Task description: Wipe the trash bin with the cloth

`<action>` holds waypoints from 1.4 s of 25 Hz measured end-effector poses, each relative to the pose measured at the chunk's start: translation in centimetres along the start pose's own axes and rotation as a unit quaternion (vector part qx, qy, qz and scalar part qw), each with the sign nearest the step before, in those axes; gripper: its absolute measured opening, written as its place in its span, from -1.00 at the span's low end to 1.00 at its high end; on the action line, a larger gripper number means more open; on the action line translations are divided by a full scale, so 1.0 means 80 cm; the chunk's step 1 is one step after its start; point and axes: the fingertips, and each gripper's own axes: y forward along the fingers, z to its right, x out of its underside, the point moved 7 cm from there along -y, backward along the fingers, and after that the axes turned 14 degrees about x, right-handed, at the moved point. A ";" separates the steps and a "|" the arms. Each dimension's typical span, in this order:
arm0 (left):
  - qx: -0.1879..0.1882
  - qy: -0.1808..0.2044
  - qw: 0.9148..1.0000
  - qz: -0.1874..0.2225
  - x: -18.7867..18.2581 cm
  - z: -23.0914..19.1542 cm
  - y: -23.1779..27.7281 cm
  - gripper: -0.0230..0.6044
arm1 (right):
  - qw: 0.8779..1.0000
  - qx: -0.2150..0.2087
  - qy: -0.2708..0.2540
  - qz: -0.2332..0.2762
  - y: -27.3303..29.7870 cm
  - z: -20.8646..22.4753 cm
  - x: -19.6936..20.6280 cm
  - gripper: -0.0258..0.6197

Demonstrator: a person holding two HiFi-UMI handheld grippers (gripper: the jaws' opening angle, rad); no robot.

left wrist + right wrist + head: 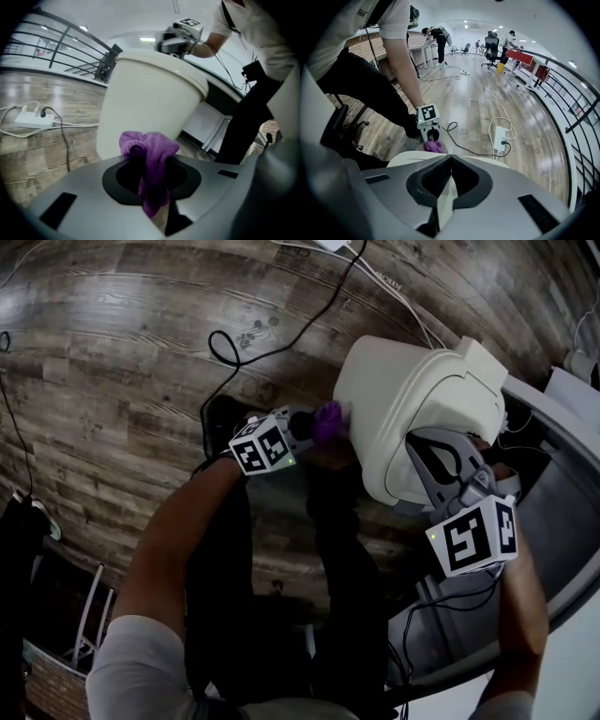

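Note:
A white trash bin leans tilted on the wooden floor. My left gripper is shut on a bunched purple cloth, which sits against the bin's left side. In the left gripper view the cloth hangs between the jaws of the left gripper, right in front of the bin wall. My right gripper rests on the bin's upper end with its jaws shut. In the right gripper view the right gripper has its tips together over the bin, and the cloth shows beyond.
A black cable loops over the floor beside the bin. A white power strip with its cords lies further out. A curved white ledge and a railing run along the right. People and an office chair are far off.

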 end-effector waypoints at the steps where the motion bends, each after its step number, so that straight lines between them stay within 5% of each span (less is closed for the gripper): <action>1: -0.021 0.000 1.000 0.007 -0.001 -0.024 -0.009 -0.65 | 1.000 0.004 0.001 -0.001 0.000 0.002 0.005 -0.90; 5: -0.083 0.006 0.996 0.024 -0.014 -0.114 -0.028 -0.65 | 1.000 0.009 0.003 0.009 0.005 0.004 0.018 -0.90; 8: -0.097 0.008 0.994 0.040 -0.023 -0.159 -0.022 -0.65 | 1.000 -0.006 0.001 0.016 0.005 0.004 0.021 -0.90; 18: -0.050 0.035 0.997 0.042 -0.035 -0.240 0.030 -0.65 | 0.998 0.008 -0.003 0.067 -0.002 -0.001 0.031 -0.90; 25: -0.051 0.017 0.995 0.088 -0.045 -0.285 0.035 -0.65 | 0.995 0.022 -0.016 0.098 -0.004 -0.004 0.037 -0.90; 35: -0.014 -0.004 0.997 0.073 -0.027 -0.304 0.068 -0.66 | 0.991 0.042 -0.014 0.124 -0.004 -0.007 0.037 -0.90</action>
